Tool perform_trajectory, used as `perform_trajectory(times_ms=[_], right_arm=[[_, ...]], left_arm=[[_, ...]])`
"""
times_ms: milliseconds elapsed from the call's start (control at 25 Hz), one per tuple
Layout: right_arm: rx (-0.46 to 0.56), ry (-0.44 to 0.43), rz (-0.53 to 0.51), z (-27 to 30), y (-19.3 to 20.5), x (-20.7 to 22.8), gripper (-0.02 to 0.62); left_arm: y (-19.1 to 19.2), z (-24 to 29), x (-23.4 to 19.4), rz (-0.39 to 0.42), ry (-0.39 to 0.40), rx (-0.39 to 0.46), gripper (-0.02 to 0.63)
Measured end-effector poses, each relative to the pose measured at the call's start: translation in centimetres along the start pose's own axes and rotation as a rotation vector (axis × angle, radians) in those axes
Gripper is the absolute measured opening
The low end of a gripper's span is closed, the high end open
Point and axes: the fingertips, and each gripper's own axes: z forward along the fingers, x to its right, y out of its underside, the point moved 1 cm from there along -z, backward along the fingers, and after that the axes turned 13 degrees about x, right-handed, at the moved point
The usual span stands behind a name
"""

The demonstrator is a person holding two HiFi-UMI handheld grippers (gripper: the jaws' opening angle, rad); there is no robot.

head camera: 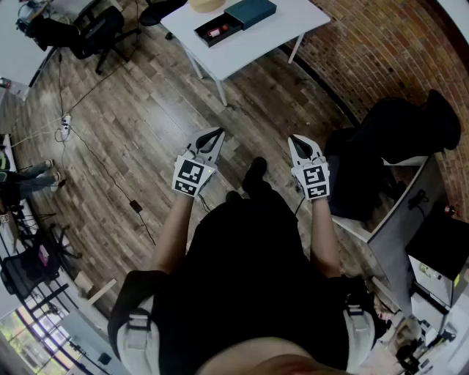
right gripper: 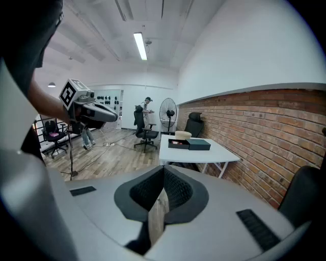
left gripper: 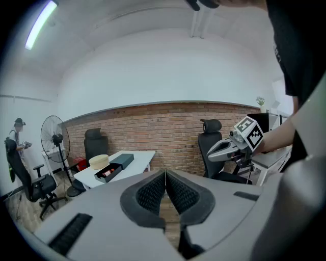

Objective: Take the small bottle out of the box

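An open dark box (head camera: 218, 31) lies on the white table (head camera: 256, 40) far ahead, with a small red bottle (head camera: 218, 31) inside and its teal lid (head camera: 250, 12) beside it. The box (left gripper: 108, 173) shows small in the left gripper view, and again as the box (right gripper: 179, 144) in the right gripper view. My left gripper (head camera: 214, 137) and right gripper (head camera: 298, 141) are held at waist height over the floor, well short of the table. Both are shut with nothing between the jaws.
A round tan container (head camera: 205, 4) sits at the table's far edge. Brick wall (head camera: 366, 51) runs on the right, with a black office chair (head camera: 396, 139) close to my right side. Cables (head camera: 95, 157) trail across the wooden floor on the left. A standing fan (left gripper: 55, 140) and a person are far off.
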Motion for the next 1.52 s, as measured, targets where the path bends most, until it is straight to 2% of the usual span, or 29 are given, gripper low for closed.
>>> perform_trajectory(times_ms=[160,720,1200,1520], right_arm=[[0.012,0.008,-0.036,0.4,-1.0,-0.1,-0.003],[0.001,-0.055,-0.043,4.6,-1.8,-2.7,-0.003],[-0.037,-0.088,-0.014,9.3,-0.5,2.3,-0.002],[-0.051,-0.129,-0.020,12.4,-1.2,5.3,-0.003]], left_arm=[[-0.2,0.1,-0.3,-0.016,0.012,0.013,0.025],[0.6,-1.3,-3.4,-0.036,-0.002,-0.009,0.025],[0.9,3.8,-6.9,-0.047,-0.045,-0.040,0.025],[-0.3,6.7,-9.1,-0.057,-0.083,-0.040,0.025]])
